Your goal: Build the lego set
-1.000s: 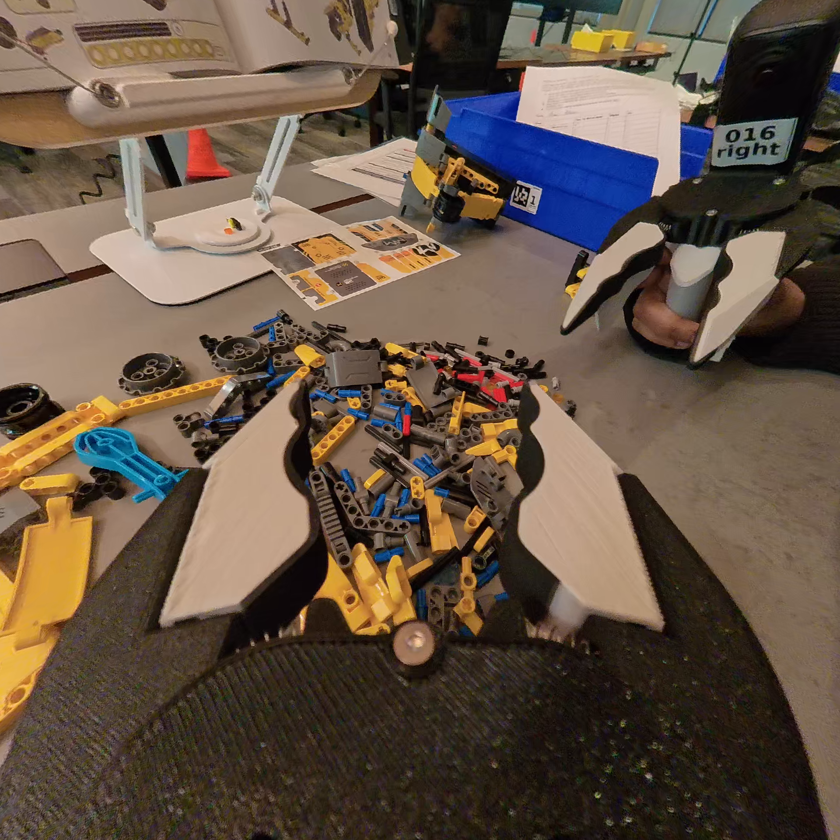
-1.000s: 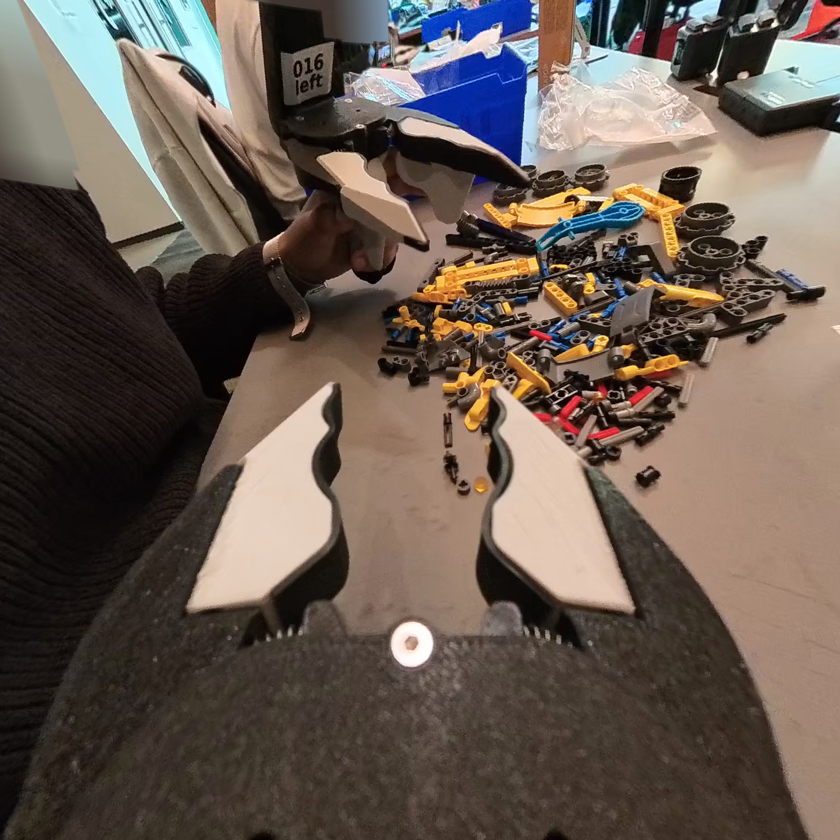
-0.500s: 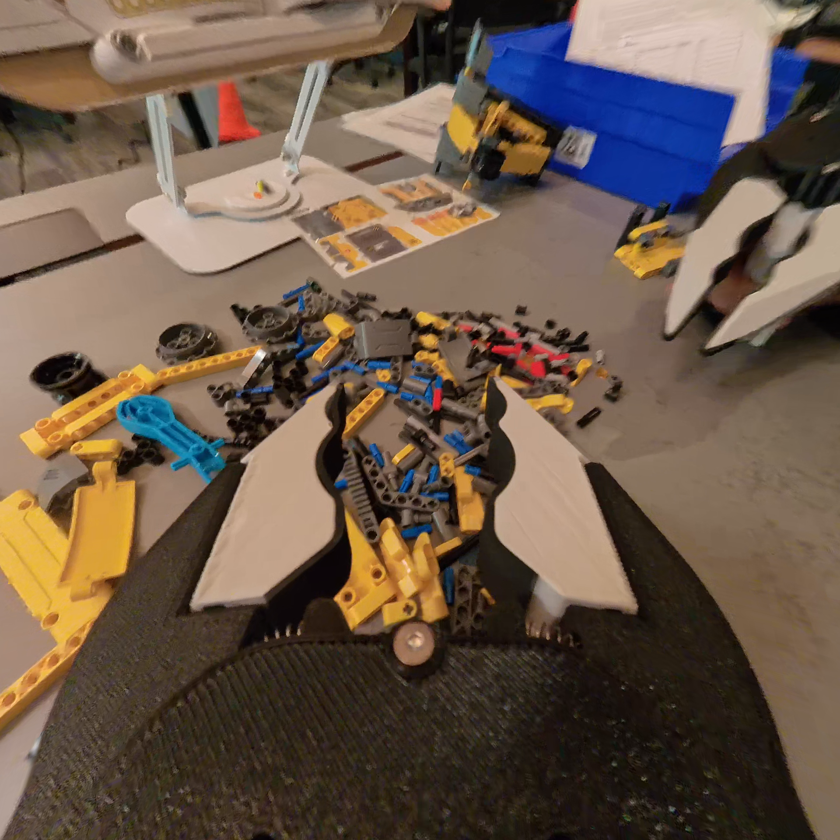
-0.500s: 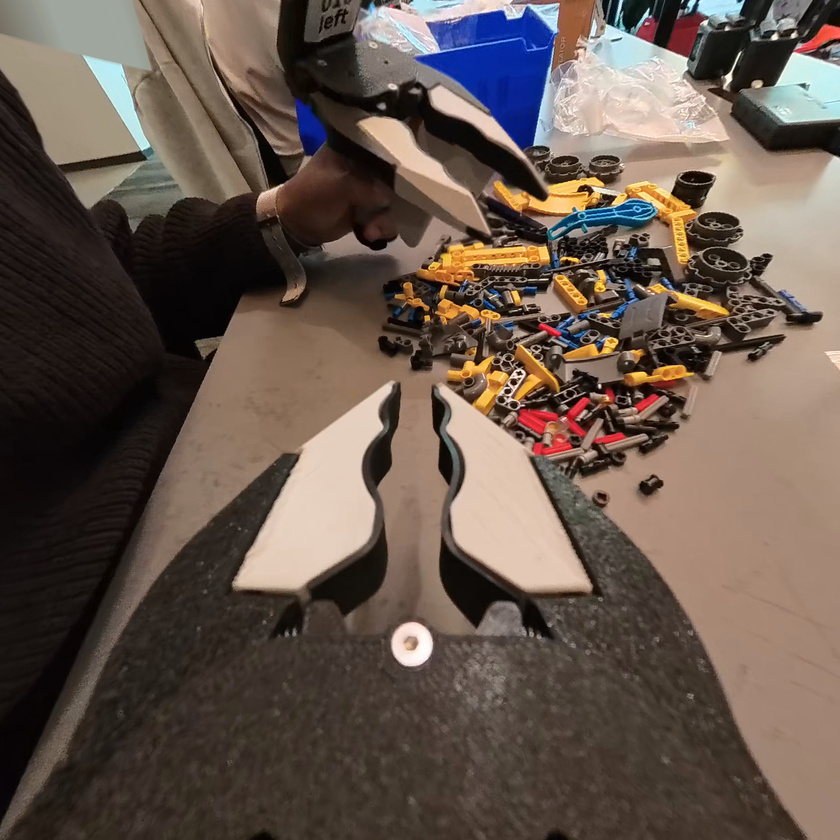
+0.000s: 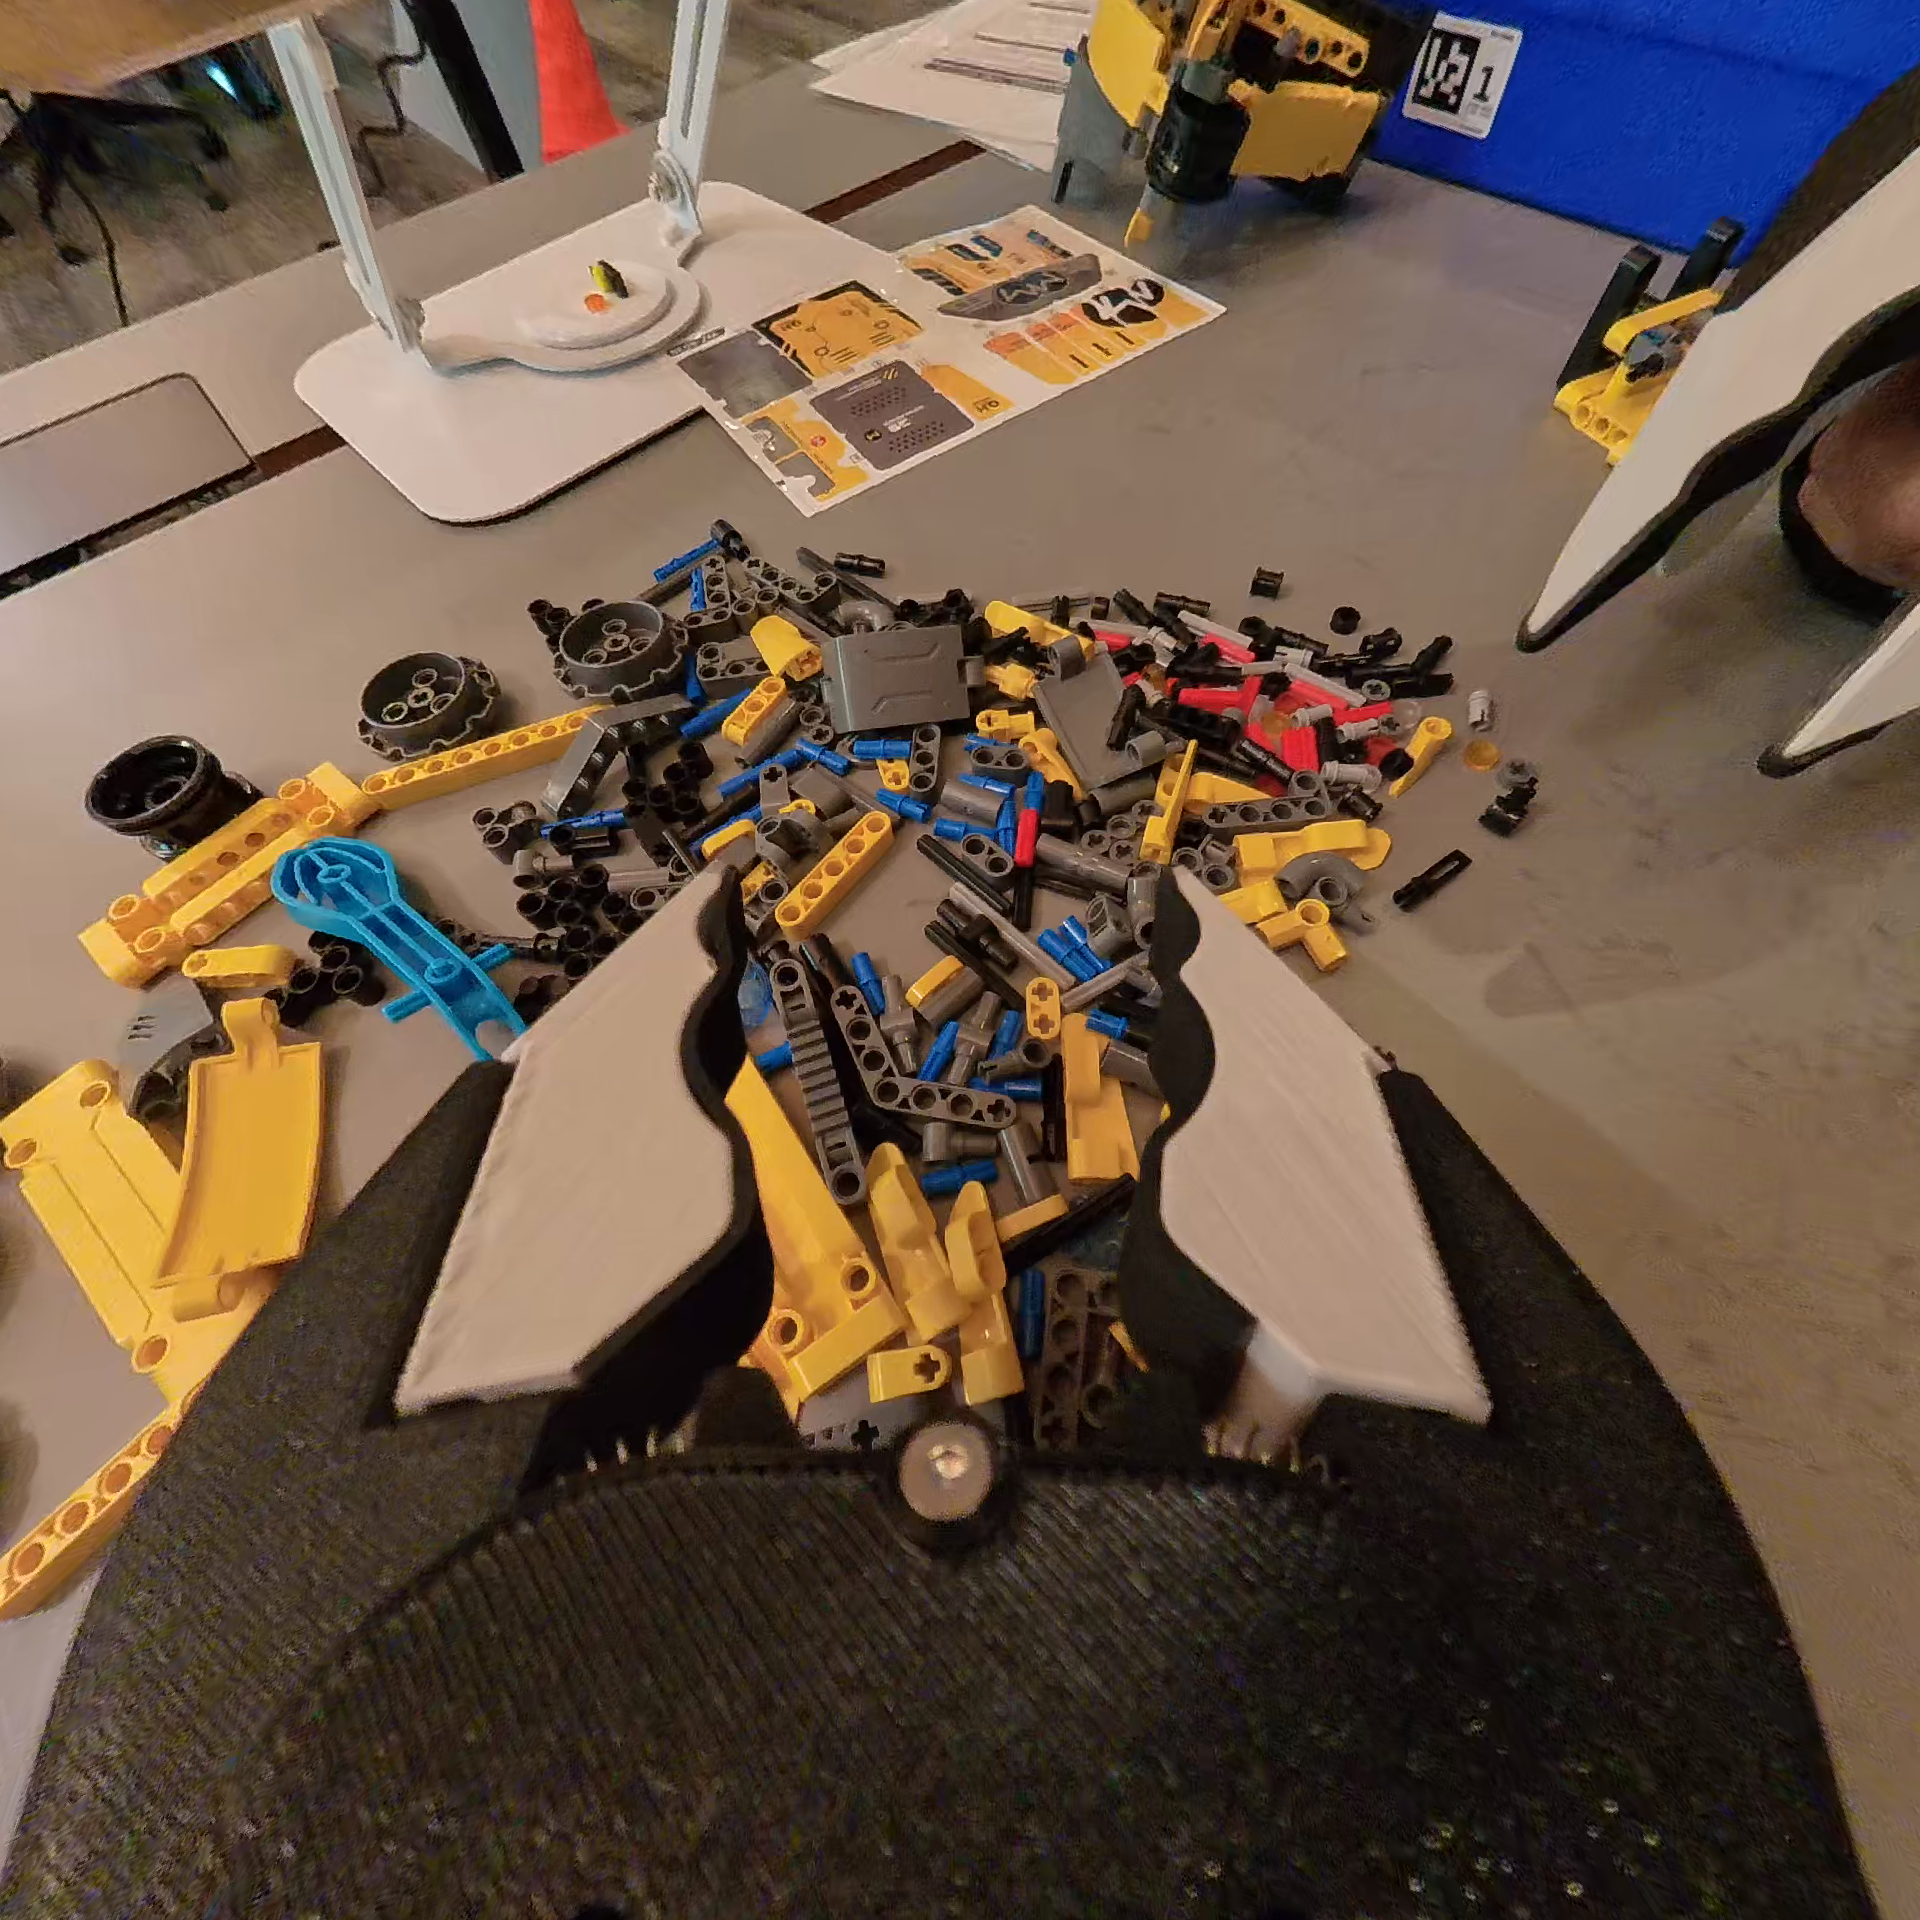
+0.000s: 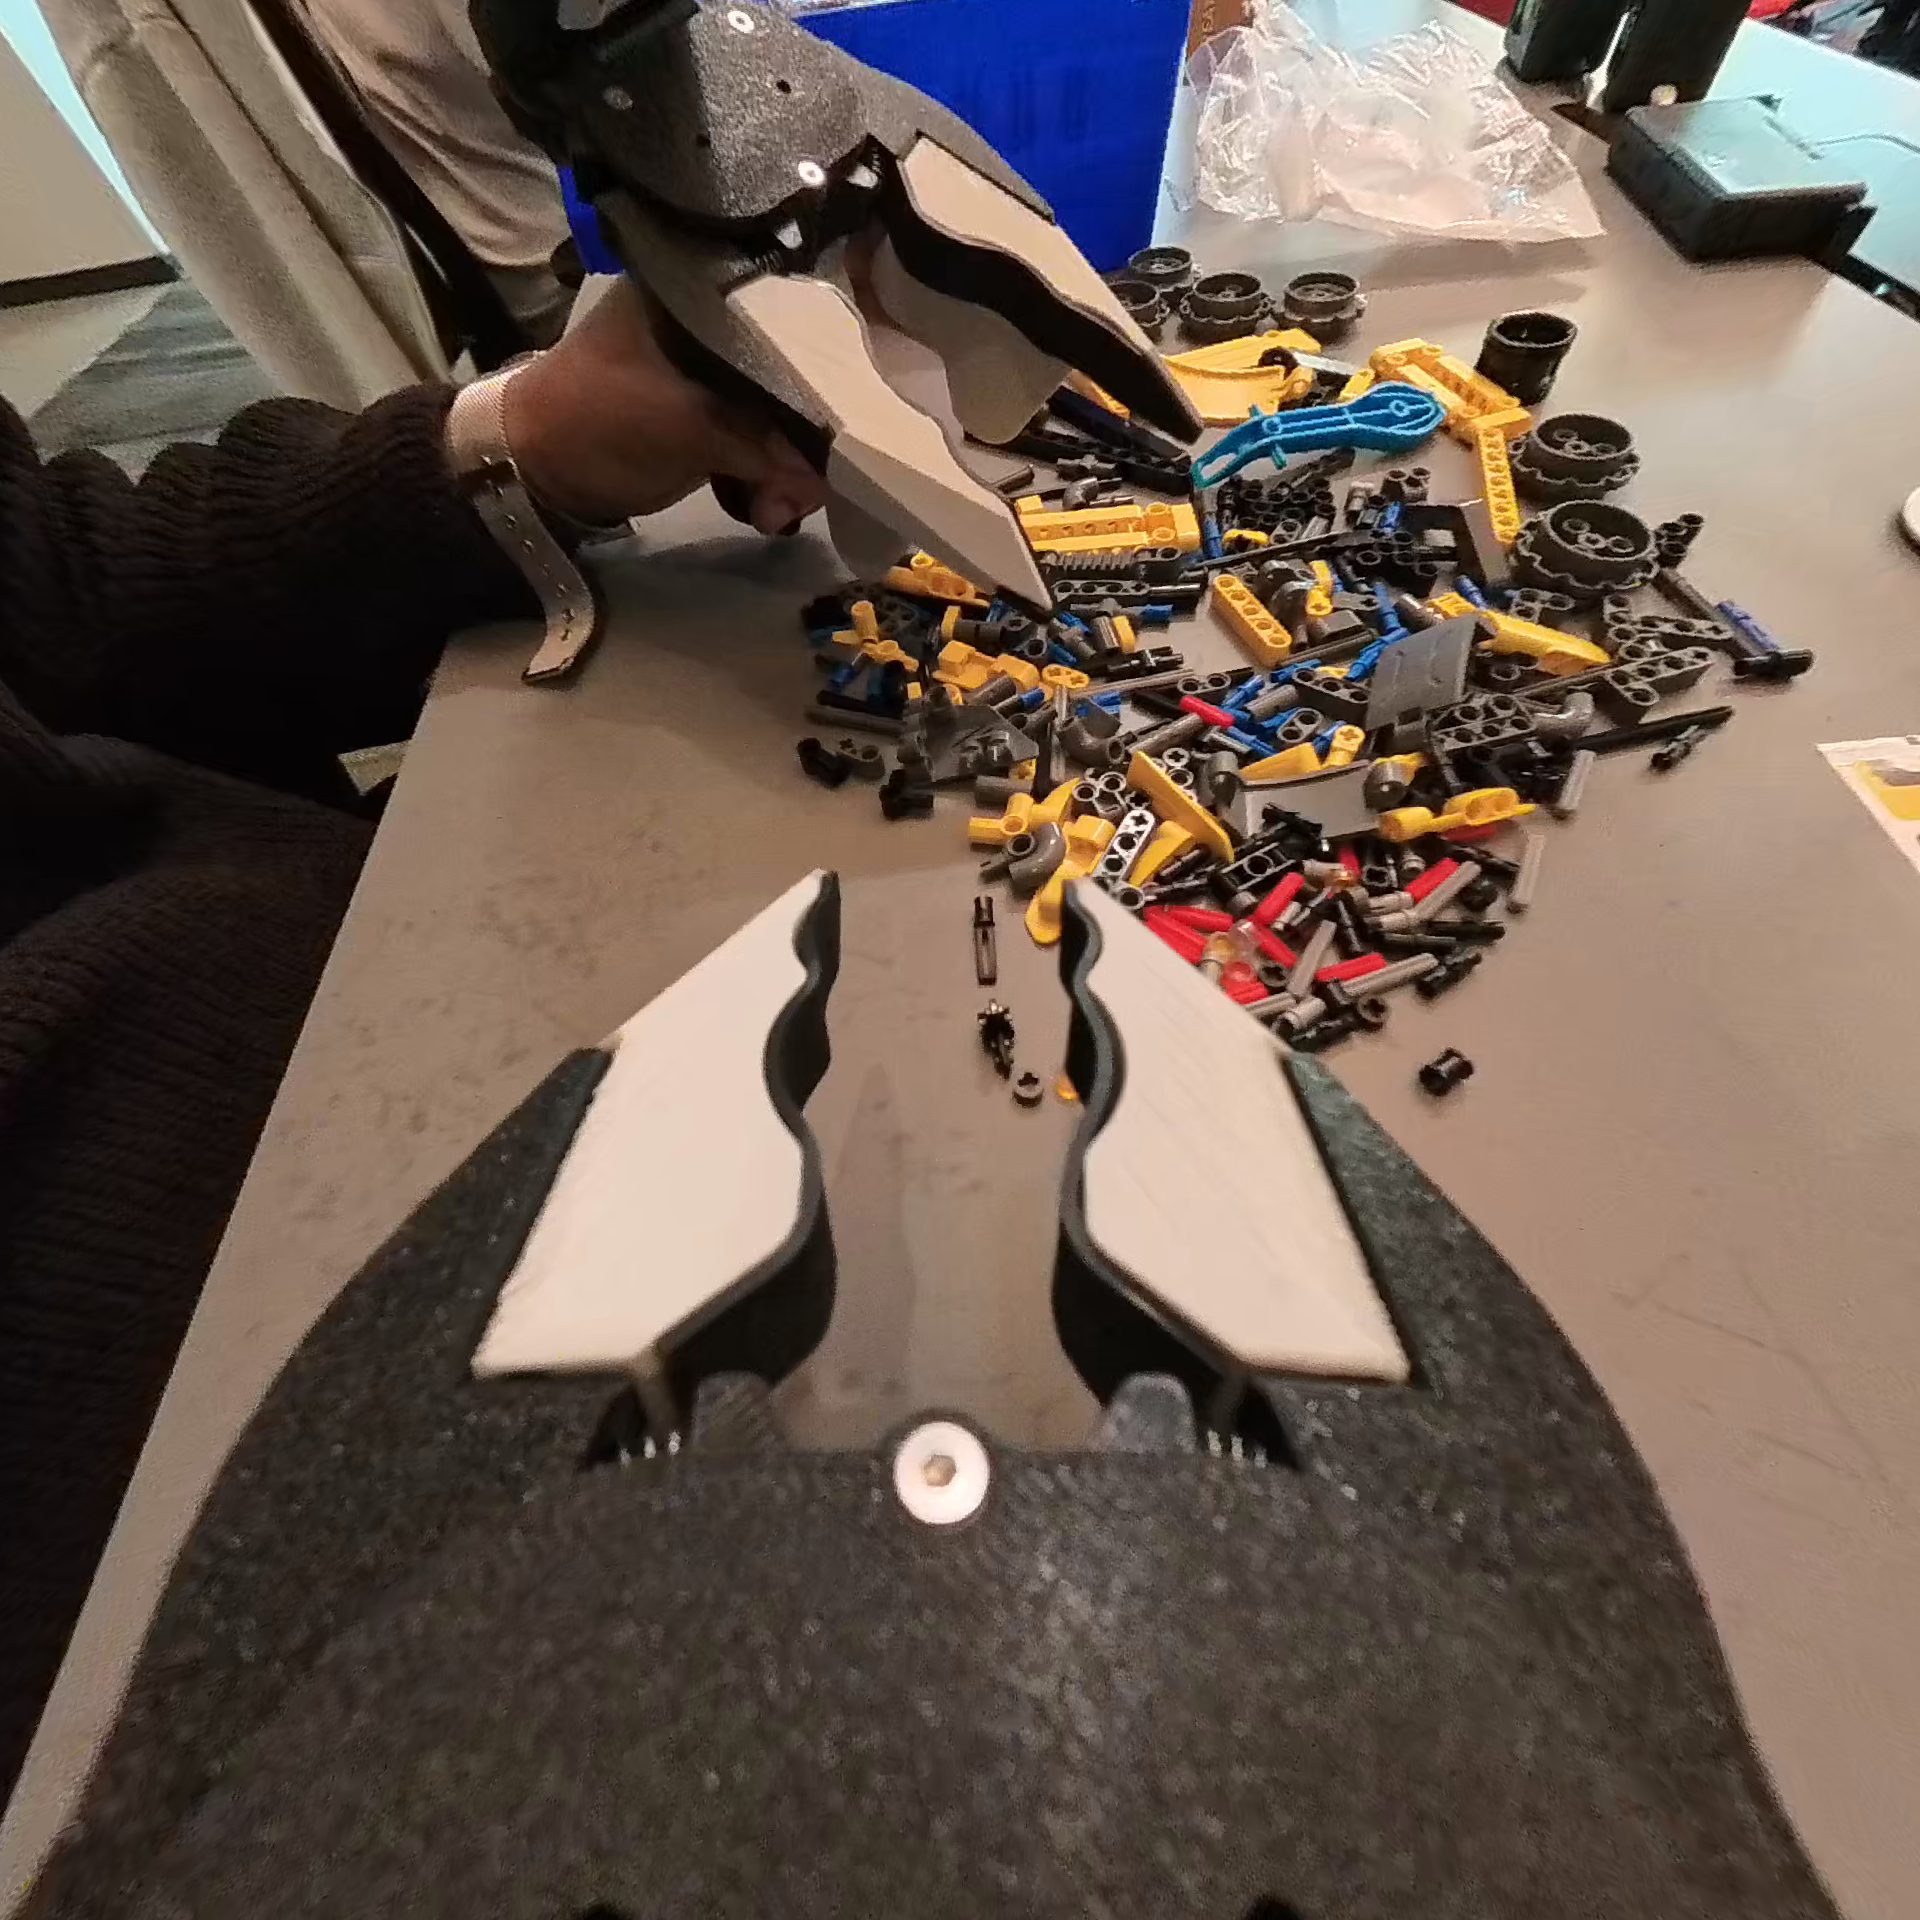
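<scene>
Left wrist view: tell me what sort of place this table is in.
Probably a shared office or lab workroom. A grey table holds a heap of toy building pieces, a sticker sheet and a blue bin. Printed papers lie behind. The left gripper hangs open over the heap.

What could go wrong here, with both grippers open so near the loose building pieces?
1. The left gripper is open just above the dense pile of pieces; closing there may catch several pieces at once or scatter them.
2. The right gripper is open over tiny black pieces on the grey table; its wide fingers may push them away rather than grasp them.
</scene>
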A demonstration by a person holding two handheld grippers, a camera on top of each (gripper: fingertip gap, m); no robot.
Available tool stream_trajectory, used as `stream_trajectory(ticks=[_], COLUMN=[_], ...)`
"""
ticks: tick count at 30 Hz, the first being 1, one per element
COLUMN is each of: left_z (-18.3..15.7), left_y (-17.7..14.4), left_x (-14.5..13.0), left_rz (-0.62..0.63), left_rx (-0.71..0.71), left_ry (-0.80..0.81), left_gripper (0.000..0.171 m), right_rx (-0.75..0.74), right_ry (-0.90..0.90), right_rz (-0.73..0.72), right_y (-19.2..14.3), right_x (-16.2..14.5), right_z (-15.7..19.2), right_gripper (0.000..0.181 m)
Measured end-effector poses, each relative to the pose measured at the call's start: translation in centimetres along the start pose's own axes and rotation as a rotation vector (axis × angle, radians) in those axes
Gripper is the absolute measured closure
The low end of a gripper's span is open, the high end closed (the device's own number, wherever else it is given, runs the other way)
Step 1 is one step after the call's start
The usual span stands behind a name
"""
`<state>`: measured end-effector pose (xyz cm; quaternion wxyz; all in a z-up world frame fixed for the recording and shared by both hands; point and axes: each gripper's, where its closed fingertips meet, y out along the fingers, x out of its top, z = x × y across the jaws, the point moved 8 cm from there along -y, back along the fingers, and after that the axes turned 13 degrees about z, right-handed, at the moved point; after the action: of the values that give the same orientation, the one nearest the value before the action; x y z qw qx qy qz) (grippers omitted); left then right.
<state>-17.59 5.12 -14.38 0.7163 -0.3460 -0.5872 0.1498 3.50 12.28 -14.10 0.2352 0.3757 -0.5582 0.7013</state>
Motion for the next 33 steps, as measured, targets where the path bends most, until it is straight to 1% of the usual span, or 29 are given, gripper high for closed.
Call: stream_trajectory(ticks=[8, 12, 15, 22, 25, 27, 29, 31, 33], left_z=[0.2, 0.3, 0.6, 1.0, 1.6, 2.8, 4.1, 5.1, 5.7], left_y=[0.4, 0.2, 0.3, -0.1, -0.4, -0.8, -1.3, -2.0, -2.7], left_x=[-0.3, -0.1, -0.1, 0.0, -0.1, -0.5, -1.0, -1.2, -1.3], left_rz=[0.028, 0.005, -0.002, -0.027, -0.031, -0.030, -0.028, -0.060, -0.090], left_rx=[-0.015, -0.027, -0.047, -0.046, 0.002, 0.096, 0.175, 0.204, 0.240], left_ry=[-0.012, -0.032, -0.069, -0.098, -0.131, -0.197, -0.256, -0.313, -0.329], left_gripper=[0.095, 0.095, 0.093, 0.093, 0.093, 0.106, 0.109, 0.114, 0.119], right_rx=[-0.003, 0.010, 0.017, -0.014, -0.004, 0.014, 0.042, 0.063, 0.076], right_ry=[-0.013, 0.002, 0.016, -0.025, -0.027, -0.019, 0.008, 0.032, 0.049], right_rz=[0.007, -0.001, 0.032, 0.068, 0.069, 0.067, 0.072, 0.067, 0.060], right_y=[0.1, 0.0, 0.4, 0.8, 0.7, 0.7, 0.7, 0.6, 0.5], right_x=[0.0, 0.0, -0.1, -0.2, -0.2, -0.2, -0.3, -0.3, -0.3], right_z=[0.1, 0.0, -0.1, 0.3, 0.3, 0.4, 0.3, 0.1, -0.1], right_gripper=[0.136, 0.134, 0.131, 0.131, 0.130, 0.131, 0.130, 0.130, 0.130])
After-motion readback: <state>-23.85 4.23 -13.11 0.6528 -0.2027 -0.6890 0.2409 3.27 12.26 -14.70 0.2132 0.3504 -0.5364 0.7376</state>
